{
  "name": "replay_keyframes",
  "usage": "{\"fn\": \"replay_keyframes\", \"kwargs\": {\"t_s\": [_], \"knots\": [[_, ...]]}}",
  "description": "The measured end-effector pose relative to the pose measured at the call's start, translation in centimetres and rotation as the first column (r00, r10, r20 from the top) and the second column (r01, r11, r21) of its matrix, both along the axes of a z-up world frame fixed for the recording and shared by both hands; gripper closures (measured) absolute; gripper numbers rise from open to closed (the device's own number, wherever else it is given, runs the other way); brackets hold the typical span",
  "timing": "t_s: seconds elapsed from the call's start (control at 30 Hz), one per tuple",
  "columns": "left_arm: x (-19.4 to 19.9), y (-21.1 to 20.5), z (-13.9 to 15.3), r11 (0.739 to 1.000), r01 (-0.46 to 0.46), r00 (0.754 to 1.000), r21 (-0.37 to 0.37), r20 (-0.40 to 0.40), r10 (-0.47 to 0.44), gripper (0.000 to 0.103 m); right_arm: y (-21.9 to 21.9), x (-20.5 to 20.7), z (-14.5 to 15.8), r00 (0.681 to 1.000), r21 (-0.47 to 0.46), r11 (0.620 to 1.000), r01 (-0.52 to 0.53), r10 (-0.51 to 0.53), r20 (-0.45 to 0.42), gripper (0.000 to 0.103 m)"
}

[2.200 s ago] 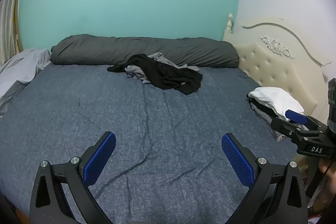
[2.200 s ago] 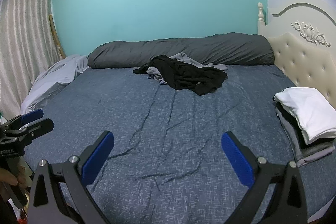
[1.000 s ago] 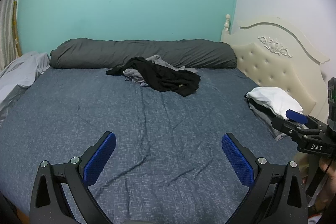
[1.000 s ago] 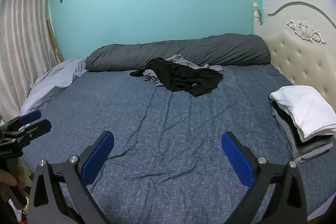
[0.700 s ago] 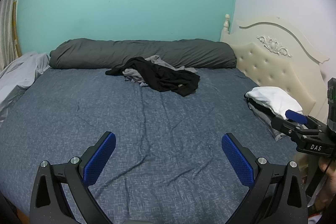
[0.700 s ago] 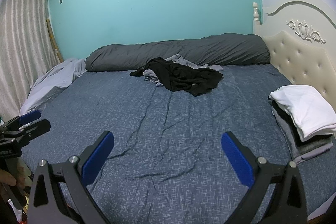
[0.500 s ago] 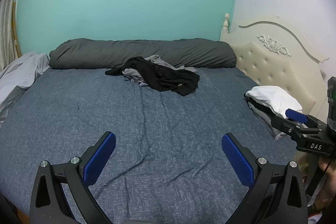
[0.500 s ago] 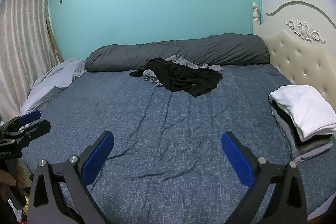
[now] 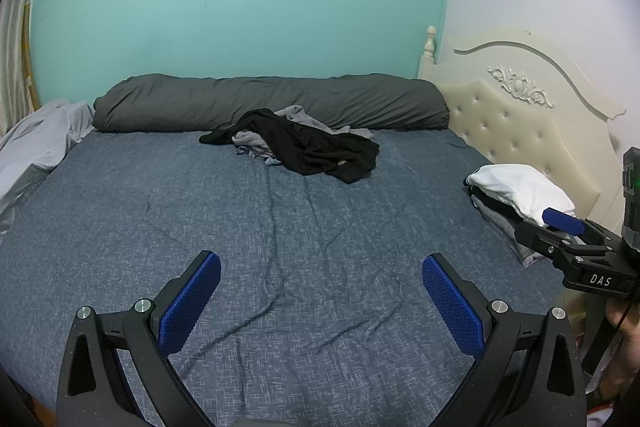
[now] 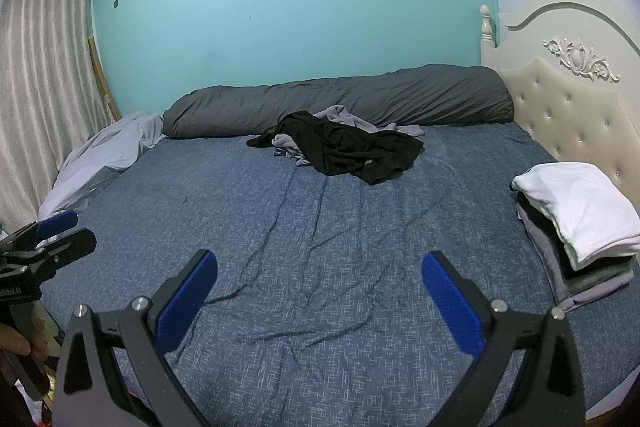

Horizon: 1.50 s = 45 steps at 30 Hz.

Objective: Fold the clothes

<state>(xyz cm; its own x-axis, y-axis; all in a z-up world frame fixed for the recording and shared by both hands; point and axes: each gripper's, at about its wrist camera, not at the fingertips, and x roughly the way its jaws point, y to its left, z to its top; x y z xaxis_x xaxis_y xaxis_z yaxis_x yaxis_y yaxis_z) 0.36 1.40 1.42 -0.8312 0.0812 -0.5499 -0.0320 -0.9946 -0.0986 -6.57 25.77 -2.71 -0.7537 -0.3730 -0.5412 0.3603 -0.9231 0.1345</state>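
place: home bedroom | evidence: bed (image 9: 120, 211), tufted headboard (image 9: 516, 131), curtain (image 10: 36, 99)

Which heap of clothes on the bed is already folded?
The stack topped by a white garment beside the headboard; the black and grey pile near the grey bolster lies crumpled.

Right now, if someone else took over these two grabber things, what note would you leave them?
Left gripper: open, empty, held over the near part of the bed.
Right gripper: open, empty, likewise.
Unfolded pile: black and grey clothes, far side of the bed, against the grey duvet roll.
Folded stack: white piece on top, right edge by the headboard.
Done: that stack.
Left: fetch each piece from the pile, fold it, add it to the stack.
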Motion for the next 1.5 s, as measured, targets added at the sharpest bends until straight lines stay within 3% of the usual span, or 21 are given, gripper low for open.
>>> {"fn": "replay_keyframes", "kwargs": {"t_s": [1.03, 1.23, 1.5], "knots": [[-0.4, 1.4, 1.5, 1.000, 0.007, 1.000, -0.012, 0.008, -0.007, 0.000, 2.7, -0.1, 0.4, 1.000, -0.034, 0.999, 0.024, -0.024, 0.008, 0.000], [-2.4, 0.7, -0.3, 1.000, -0.003, 0.999, 0.011, 0.046, 0.003, 0.000, 3.6, -1.7, -0.8, 0.998, -0.018, 0.999, 0.047, -0.047, 0.030, 0.000], [-6.2, -1.1, -4.6, 0.998, -0.018, 0.996, 0.059, 0.085, 0.013, 0.000, 2.6, -6.7, -5.8, 0.989, 0.013, 0.997, 0.074, -0.075, 0.131, 0.000]]}}
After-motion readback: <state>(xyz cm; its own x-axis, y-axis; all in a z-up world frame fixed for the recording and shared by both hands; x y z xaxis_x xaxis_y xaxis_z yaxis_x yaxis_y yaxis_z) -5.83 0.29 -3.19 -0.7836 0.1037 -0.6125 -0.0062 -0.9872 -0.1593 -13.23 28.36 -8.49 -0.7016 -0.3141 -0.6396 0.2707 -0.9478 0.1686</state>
